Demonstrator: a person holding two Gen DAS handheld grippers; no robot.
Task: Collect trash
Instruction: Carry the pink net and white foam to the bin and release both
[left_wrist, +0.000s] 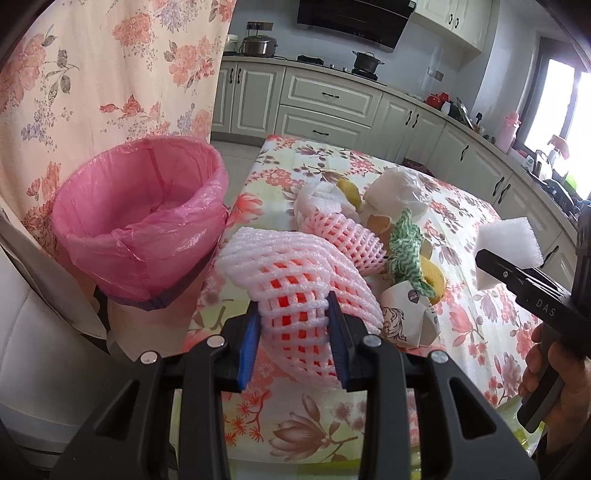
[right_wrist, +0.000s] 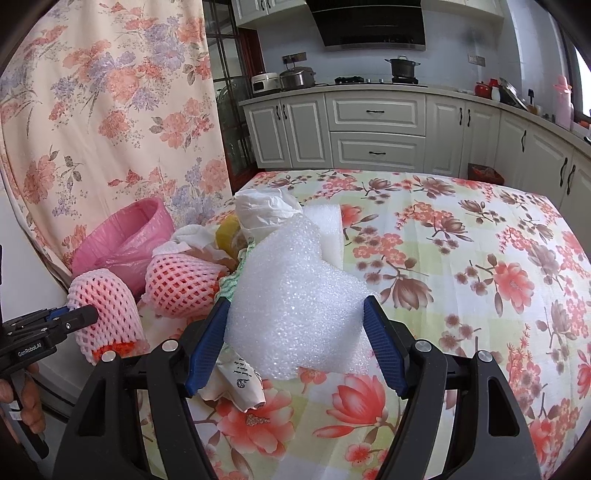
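Two tools each carry a piece of trash, both lifted off the desk. The left tool is clenched on a pink foam fruit net, its blue pads pressing into the mesh from both sides. The right tool grips a wad of white foam wrap between widely spread pads.

The landmark for the coming move is the bin, lined with a pink bag and standing off the desk's left edge. It lies ahead and to the left of the left tool, just beyond the net, with its mouth open upward. The left hand is clearly nearer to it; the right tool would have to cross the remaining pile to get there.

That pile, to the right of the bin, holds a second foam net, a white plastic bag, yellow peel, green-and-white twine and paper wrappers.

The desk wears a floral cloth. Behind the bin hangs a floral curtain; farther back are white kitchen cabinets, a stove with a pot, and a range hood.
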